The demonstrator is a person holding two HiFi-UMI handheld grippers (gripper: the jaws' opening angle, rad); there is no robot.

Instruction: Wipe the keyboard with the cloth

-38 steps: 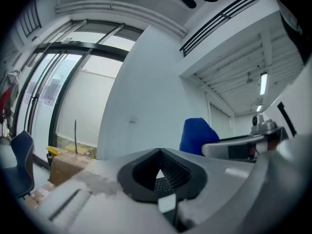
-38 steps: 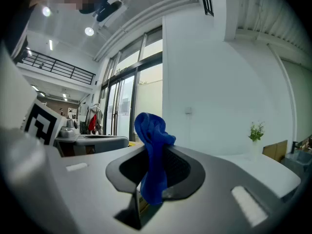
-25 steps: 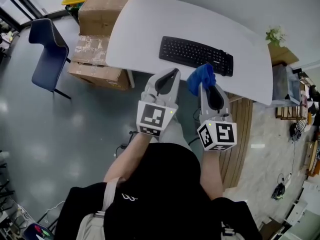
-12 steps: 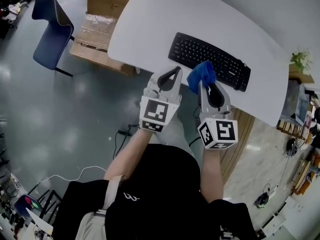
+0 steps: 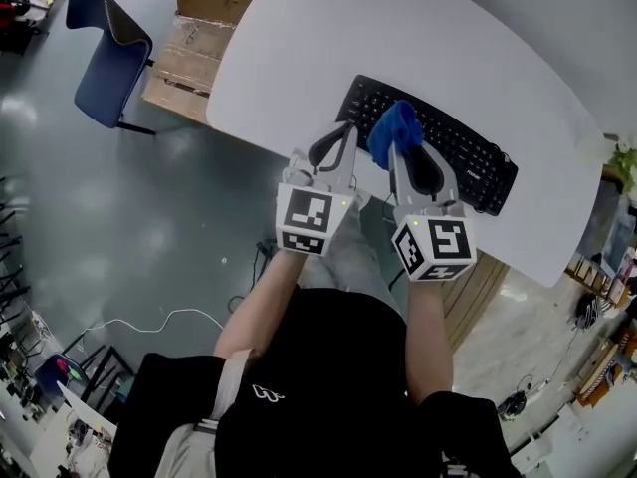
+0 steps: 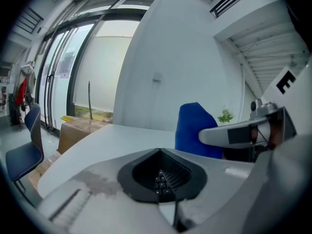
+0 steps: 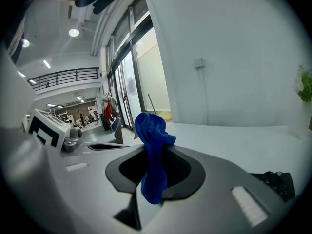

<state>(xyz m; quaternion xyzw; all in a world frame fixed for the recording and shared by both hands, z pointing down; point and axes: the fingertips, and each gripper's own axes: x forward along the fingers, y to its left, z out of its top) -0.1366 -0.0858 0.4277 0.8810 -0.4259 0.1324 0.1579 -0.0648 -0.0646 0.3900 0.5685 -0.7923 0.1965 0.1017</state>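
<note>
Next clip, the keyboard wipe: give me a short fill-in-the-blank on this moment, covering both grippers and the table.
1. The right gripper is shut on a ____ cloth.
2. The left gripper has its jaws together with ____ between them.
3. The ____ keyboard lies on the white table.

Missing words: blue; nothing; black
</note>
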